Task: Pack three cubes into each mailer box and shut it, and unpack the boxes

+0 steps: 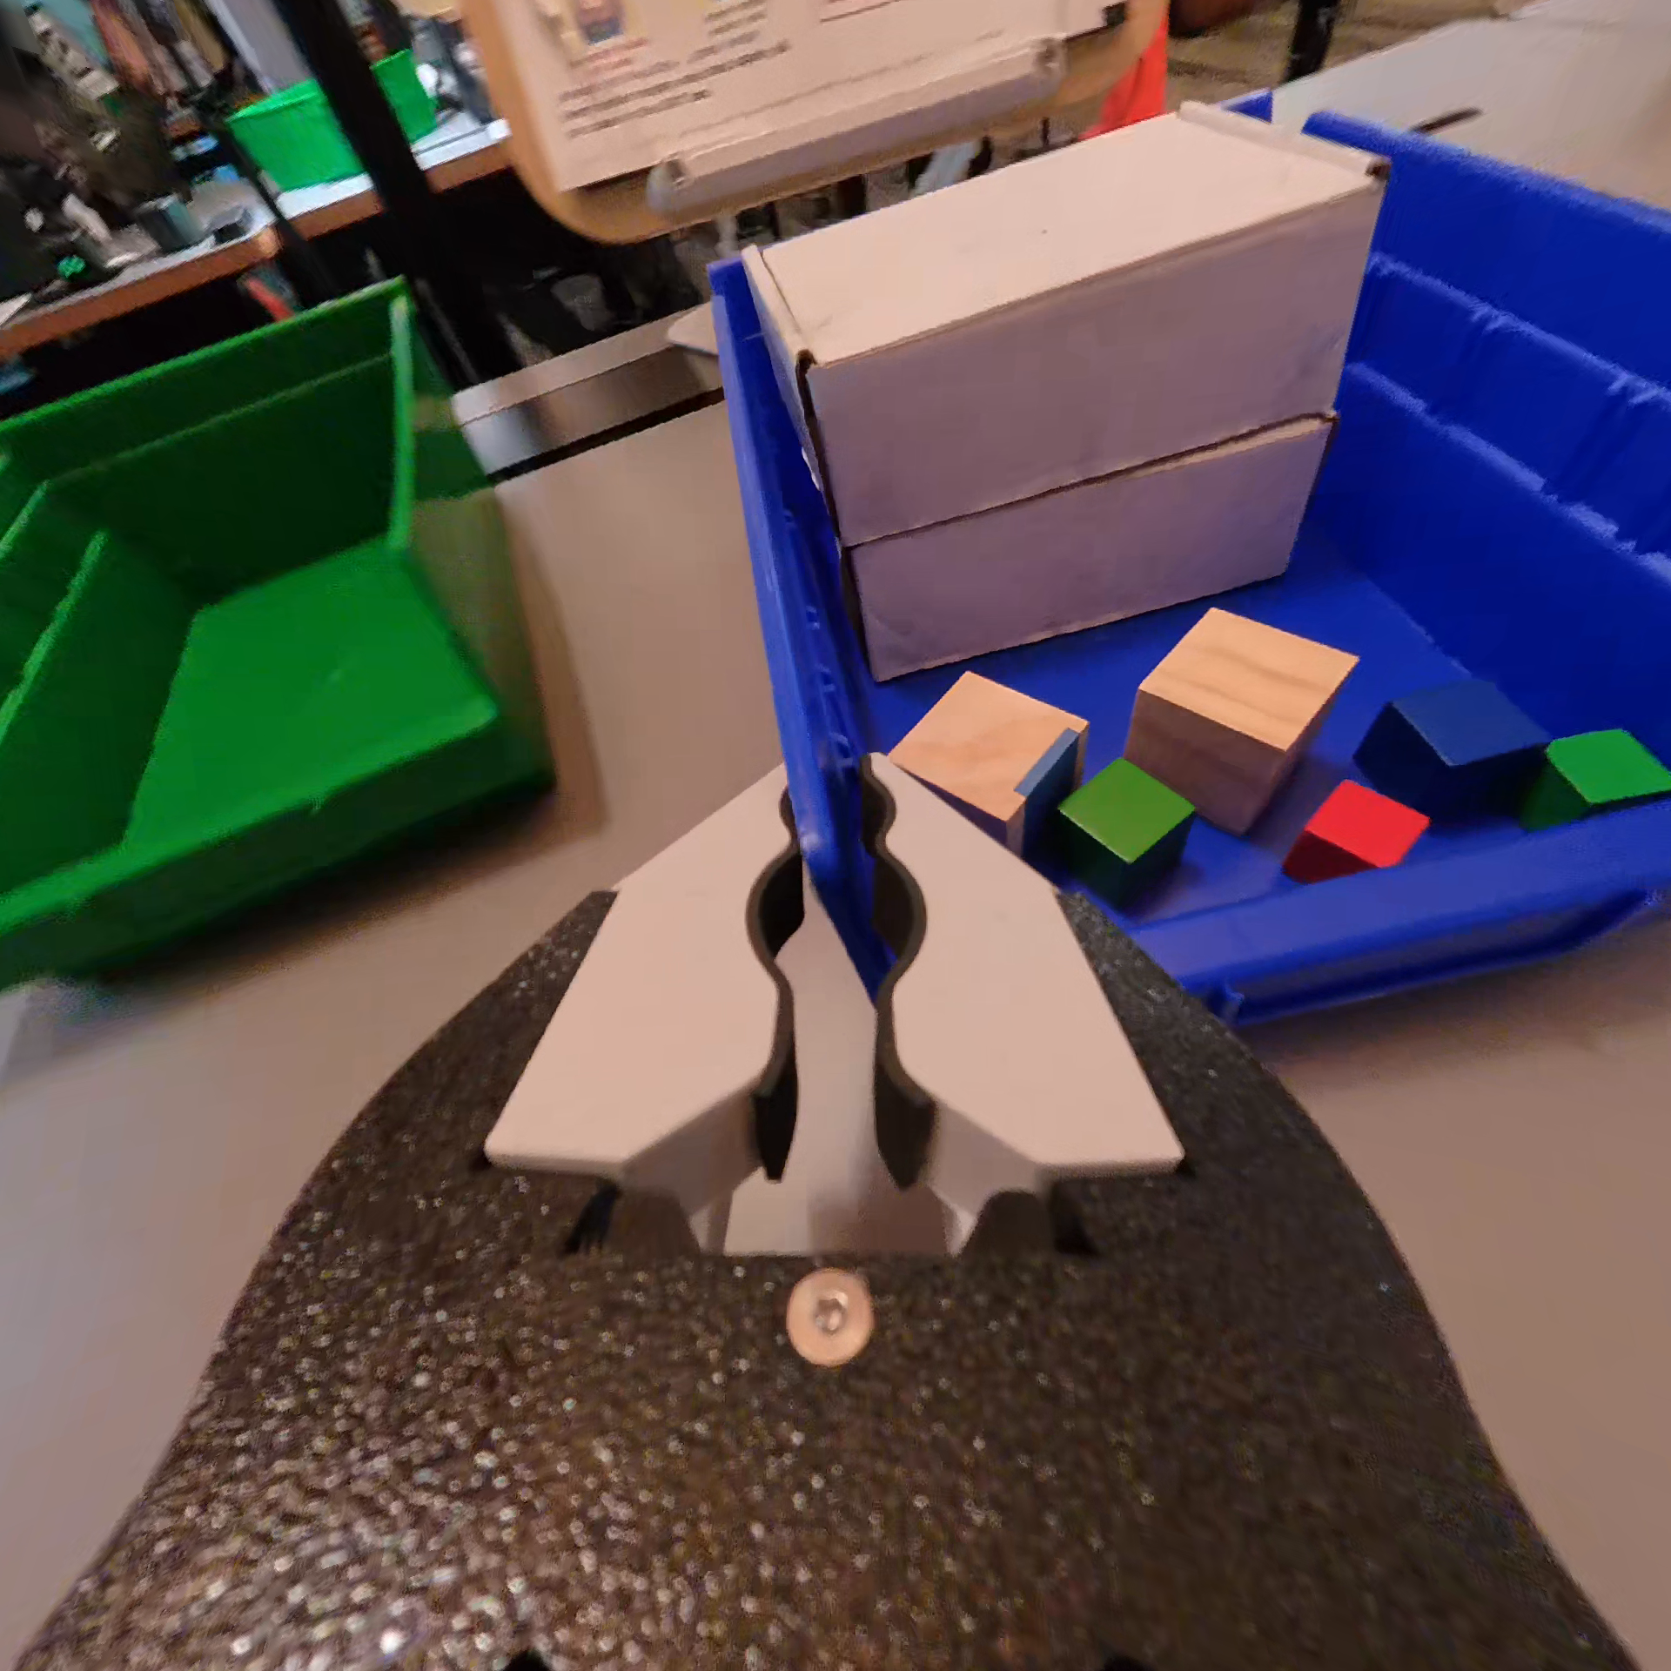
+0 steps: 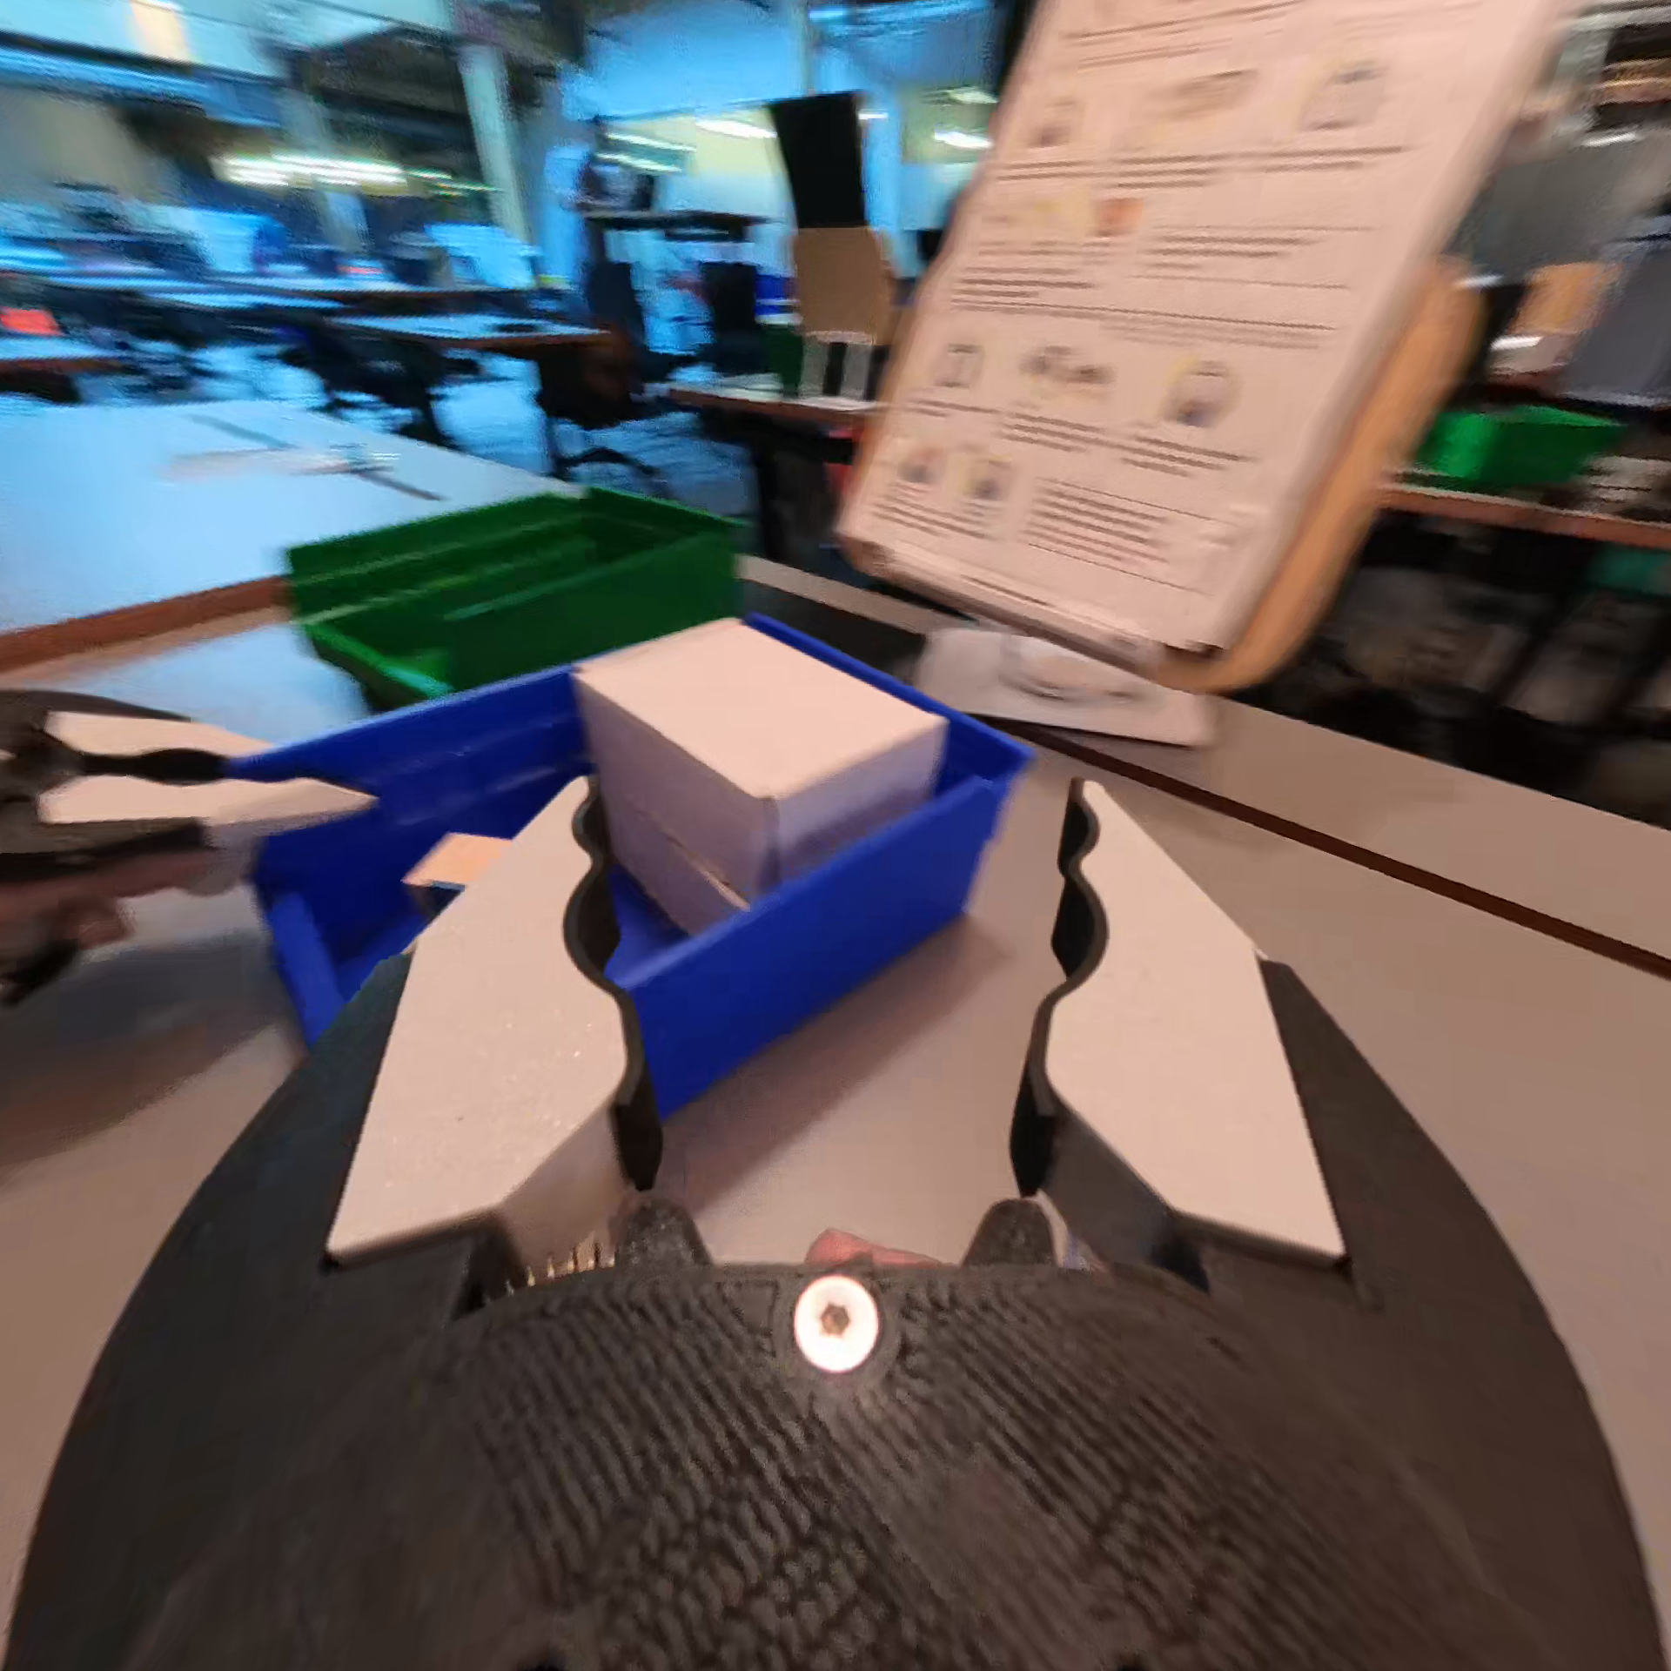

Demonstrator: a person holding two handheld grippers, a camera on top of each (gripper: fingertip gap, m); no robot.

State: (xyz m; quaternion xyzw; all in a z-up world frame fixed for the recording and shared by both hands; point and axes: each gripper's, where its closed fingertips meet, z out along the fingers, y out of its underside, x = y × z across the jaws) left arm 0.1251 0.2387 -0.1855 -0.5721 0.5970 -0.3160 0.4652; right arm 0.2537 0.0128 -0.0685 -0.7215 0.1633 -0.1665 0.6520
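Left gripper (image 1: 836,796): fingers drawn close together, straddling the near wall of the blue bin (image 1: 1492,380). The wall's rim passes between the tips; whether the pads actually press on it cannot be told from either view. Judgement: this hold would steady the bin or drag it while the other tool works.

Right gripper (image 2: 832,814): fingers spread wide, nothing between them, hovering above the grey table (image 2: 1356,904) and aimed at the bin from its other side. The opening looks suited to taking a box by its width.

Task items, all inside the bin:
- Two white mailer boxes, both shut, stacked against the bin's far end ahead of the left gripper; upper box (image 1: 1067,344) rests squarely on lower box (image 1: 1076,579). Contents cannot be seen.
- Loose cubes on the bin floor, just right of the left fingertips: a small wooden cube (image 1: 972,755) nearest, with a blue piece touching its right face; a green cube (image 1: 1126,823); a larger wooden cube (image 1: 1239,710); a red cube (image 1: 1352,832); a dark blue cube (image 1: 1447,741); a second green cube (image 1: 1596,773) farthest right.

A green bin (image 1: 271,669) stands to the left of the left gripper, apart from the blue bin.

Beyond both bins, an instruction sheet (image 2: 1175,316) on a stand.

Judgement: packing has not visibly begun; a box must first be lifted out and opened.
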